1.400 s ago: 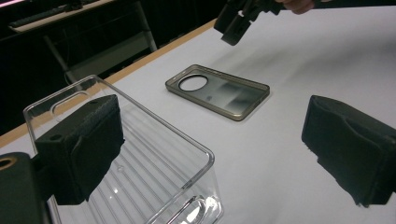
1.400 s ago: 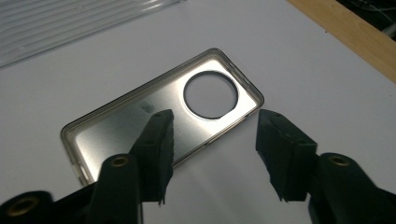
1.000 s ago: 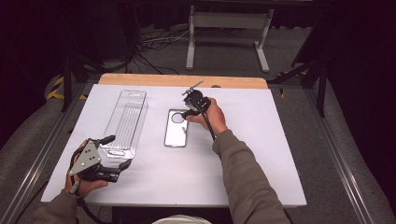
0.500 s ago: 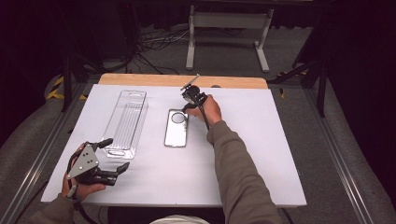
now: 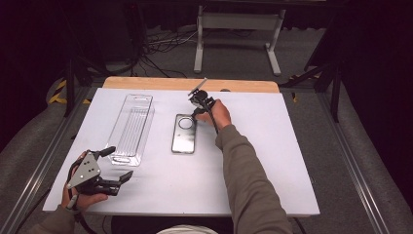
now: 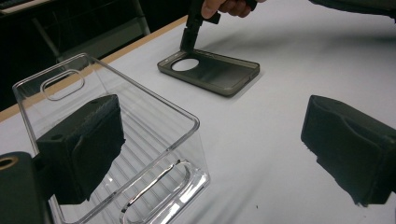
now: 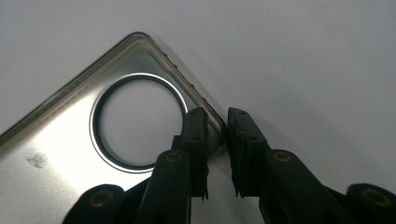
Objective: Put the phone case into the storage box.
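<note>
The phone case [image 7: 60, 154] is smoky translucent with a round hole; right gripper [image 7: 215, 140] jaws have been closing, now pinch its rim

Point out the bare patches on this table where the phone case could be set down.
The right side of the white table, from the sleeve to the right edge, is bare. So is the near strip between the left tongs and that sleeve. It is crowded where the clear plastic tray lies beside the phone case, whose rim the right tongs straddle.
</note>
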